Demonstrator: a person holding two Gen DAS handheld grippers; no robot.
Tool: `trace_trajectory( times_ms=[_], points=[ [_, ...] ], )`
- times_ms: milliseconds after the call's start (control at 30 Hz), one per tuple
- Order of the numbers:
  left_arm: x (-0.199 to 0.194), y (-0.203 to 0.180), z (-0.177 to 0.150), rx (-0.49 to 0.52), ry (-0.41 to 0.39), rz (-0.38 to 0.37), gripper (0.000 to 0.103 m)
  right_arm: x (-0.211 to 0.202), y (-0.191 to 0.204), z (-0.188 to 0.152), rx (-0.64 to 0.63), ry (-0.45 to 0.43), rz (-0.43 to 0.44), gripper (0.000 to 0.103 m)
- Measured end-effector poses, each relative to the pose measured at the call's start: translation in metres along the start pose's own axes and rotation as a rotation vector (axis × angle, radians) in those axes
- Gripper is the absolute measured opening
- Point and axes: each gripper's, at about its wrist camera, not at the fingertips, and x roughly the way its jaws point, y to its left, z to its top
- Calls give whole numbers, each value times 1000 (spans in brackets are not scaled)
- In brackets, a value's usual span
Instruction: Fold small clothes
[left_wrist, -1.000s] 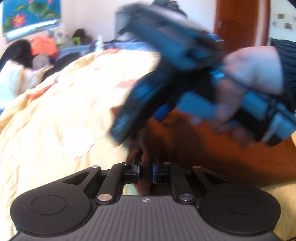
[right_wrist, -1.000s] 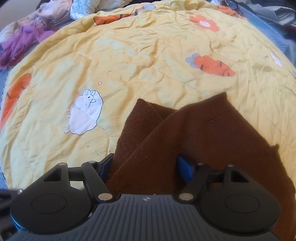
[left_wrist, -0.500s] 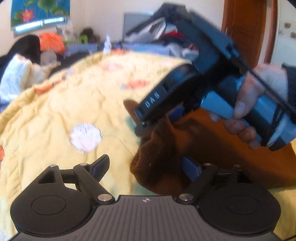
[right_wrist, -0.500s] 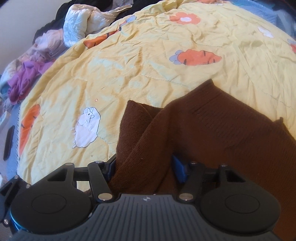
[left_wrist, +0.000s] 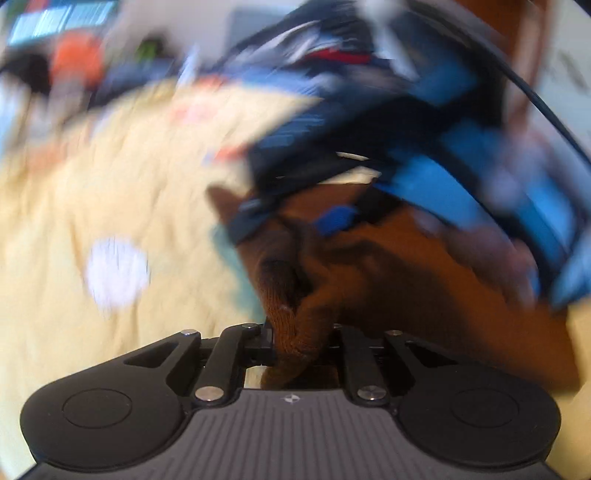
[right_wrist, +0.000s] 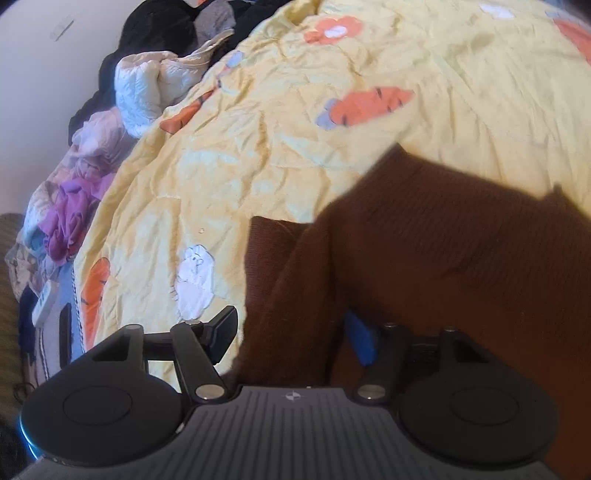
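A brown knit garment (right_wrist: 461, 251) lies on the yellow quilt (right_wrist: 295, 122), one part folded over another. My left gripper (left_wrist: 295, 341) has its jaws closing and pinches a bunched fold of the brown knit garment (left_wrist: 388, 280). Just beyond it the right gripper (left_wrist: 291, 221) shows blurred, held by a hand (left_wrist: 491, 251) above the cloth. In the right wrist view my right gripper (right_wrist: 291, 332) straddles a strip of the knit with its jaws opening. Its left finger (right_wrist: 221, 332) stands just off the cloth edge; the blue right pad (right_wrist: 360, 341) is partly covered by fabric.
The quilt carries carrot (right_wrist: 365, 105), flower and white rabbit (right_wrist: 195, 280) prints. Piled clothes, a white padded jacket (right_wrist: 147, 88) and purple fabric (right_wrist: 70, 221) crowd the bed's left edge. A remote (right_wrist: 42, 301) lies near that edge. More clutter and a door sit behind, blurred.
My left gripper opened wide, then shut on a bunched fold of the brown knit. The right gripper rolled and shifted, and its left finger came away from the cloth edge.
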Motion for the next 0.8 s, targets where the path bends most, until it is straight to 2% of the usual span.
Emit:
trace_trajectory(
  times_ms=[133, 167, 200, 267, 333, 400, 500, 600, 667, 733, 800],
  points=[
    [-8, -28, -8, 187, -60, 17, 12, 4, 26, 7, -155, 49, -118, 67],
    [-13, -35, -13, 221, -67, 21, 12, 7, 28, 9, -190, 61, -157, 56],
    [-14, -38, -14, 250, -71, 26, 12, 9, 24, 10, -205, 73, -186, 35],
    [-14, -46, -15, 290, -76, 33, 11, 6, 10, 10, -216, 89, -211, 20],
    [-18, -50, -10, 325, -93, 22, 11, -12, -7, 4, -210, 53, -186, 18],
    [-18, -66, -4, 362, -130, -20, 11, -47, -24, -6, -200, -21, -138, 18],
    [-28, -104, 4, 438, -195, -122, 11, -115, -61, -32, -131, -148, -113, 18],
    [-25, -159, 0, 521, -229, -234, 11, -175, -115, -71, 16, -254, -105, 18],
    [-18, -191, -10, 573, -209, -300, 11, -198, -154, -106, 133, -300, -117, 18],
    [-5, -219, -25, 641, -156, -353, 11, -206, -192, -145, 252, -323, -138, 18],
    [9, -241, -44, 697, -110, -370, 12, -198, -224, -177, 362, -332, -137, 25]
  ],
)
